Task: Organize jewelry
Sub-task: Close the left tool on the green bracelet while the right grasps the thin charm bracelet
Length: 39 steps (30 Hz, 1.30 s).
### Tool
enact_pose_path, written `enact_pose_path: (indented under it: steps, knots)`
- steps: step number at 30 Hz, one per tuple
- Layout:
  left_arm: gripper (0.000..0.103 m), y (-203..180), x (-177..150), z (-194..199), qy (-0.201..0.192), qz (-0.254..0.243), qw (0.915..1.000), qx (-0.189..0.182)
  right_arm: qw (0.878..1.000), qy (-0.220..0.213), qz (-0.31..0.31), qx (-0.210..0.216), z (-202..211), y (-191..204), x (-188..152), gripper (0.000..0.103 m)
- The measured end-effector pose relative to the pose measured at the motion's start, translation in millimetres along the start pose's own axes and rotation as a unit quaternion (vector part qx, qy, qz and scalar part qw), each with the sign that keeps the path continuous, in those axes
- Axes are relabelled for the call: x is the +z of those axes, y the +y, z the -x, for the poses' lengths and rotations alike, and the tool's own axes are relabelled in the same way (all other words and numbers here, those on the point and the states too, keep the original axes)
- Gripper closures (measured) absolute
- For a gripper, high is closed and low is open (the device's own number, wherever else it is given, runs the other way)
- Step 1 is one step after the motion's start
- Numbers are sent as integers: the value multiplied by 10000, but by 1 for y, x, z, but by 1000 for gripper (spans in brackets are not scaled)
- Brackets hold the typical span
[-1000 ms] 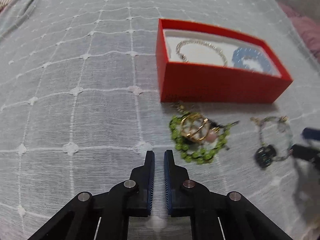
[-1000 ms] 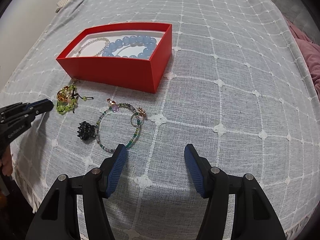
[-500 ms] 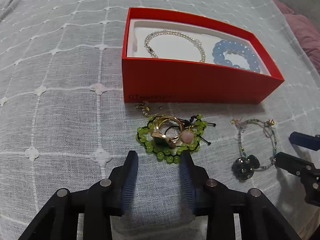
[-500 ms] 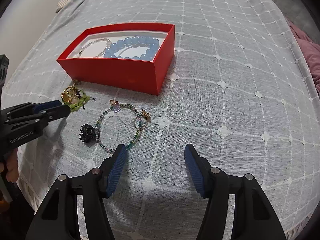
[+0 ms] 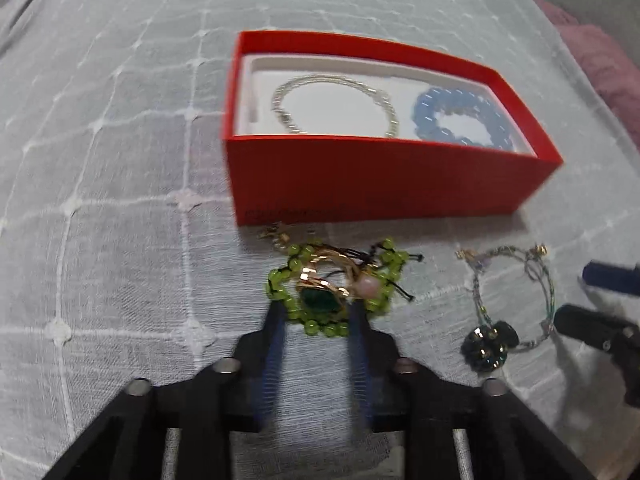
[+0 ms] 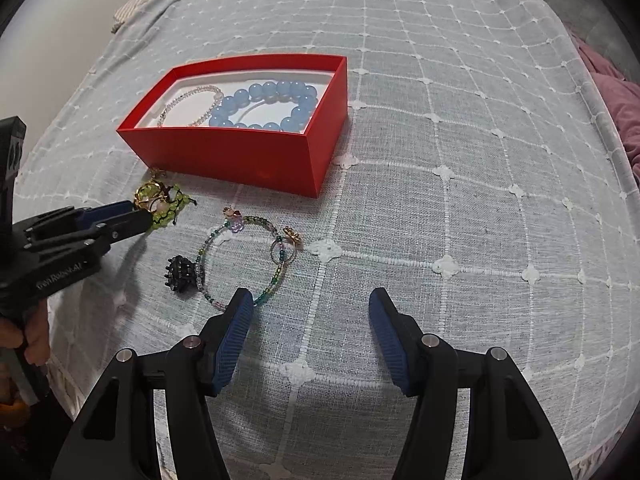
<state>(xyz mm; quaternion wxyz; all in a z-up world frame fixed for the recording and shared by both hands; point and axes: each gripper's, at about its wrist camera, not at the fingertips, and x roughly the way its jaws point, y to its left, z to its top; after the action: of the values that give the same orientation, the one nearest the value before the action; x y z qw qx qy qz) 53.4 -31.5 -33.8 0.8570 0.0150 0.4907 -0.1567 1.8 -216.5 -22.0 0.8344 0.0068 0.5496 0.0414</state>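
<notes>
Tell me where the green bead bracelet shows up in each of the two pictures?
Left wrist view: the green bead bracelet lies low in the middle, between the tips of the left hand-held gripper.
Right wrist view: the same bracelet sits far left, at that gripper's tips.
Shared landmark: the red box, just behind it.

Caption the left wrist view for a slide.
Left gripper, jaws just closing, straddles the green bead bracelet and gold ring before the red box.

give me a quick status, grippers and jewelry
Left gripper closing around green bead bracelet, grip unconfirmed. Right gripper open, empty. Red box close by, path clear.
</notes>
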Motion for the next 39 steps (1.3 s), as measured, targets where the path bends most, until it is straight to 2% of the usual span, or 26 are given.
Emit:
enact_pose_path:
  steps: [1,2,11,14,20,21,24,25,26,27,31,34,36,38,39]
  knots:
    - [95,-3,-1,0,-4,-76,10000,11,10000,-1,6,3,0,0,0,40]
    - [96,-4,0,0,-2,-112,9999,-10,10000,-3,15,3,0,0,0,40]
    - [98,7,-2,20,-210,49,9998,-10,9999,-93,-69,25,5,-7,2,40]
    - [98,12,-4,29,-311,-20,9994,-155,9997,-173,-149,54,9,-10,2,40]
    - [94,12,-7,27,-377,-309,9988,0,9990,-289,125,302,15,6,0,40]
    - [90,11,-7,27,-386,-365,9986,1,9985,-309,259,369,15,12,-1,40]
    - [87,8,-8,29,-383,-578,9976,-5,9966,-316,634,431,15,29,-5,40]
    - [79,6,-8,28,-340,-631,9974,-18,9958,-303,740,449,14,33,-7,40]
    - [76,5,-9,27,-310,-651,9974,1,9950,-278,834,469,13,37,-8,40]
    - [72,6,-9,25,-295,-611,9977,22,9947,-274,877,468,12,39,-8,40]
    - [71,19,-5,18,-201,-104,9997,-74,9967,-333,659,329,11,33,-5,40]
    - [71,20,-2,8,-102,108,9999,11,9985,-447,288,112,10,19,1,41]
    - [71,17,0,4,-78,145,9998,143,9989,-458,91,-47,5,10,5,47]
    - [72,14,-1,2,-31,116,9994,325,9993,-340,-14,-156,-4,5,5,63]
    - [73,11,-1,2,-12,54,9992,393,9995,-243,-30,-184,-10,4,5,65]
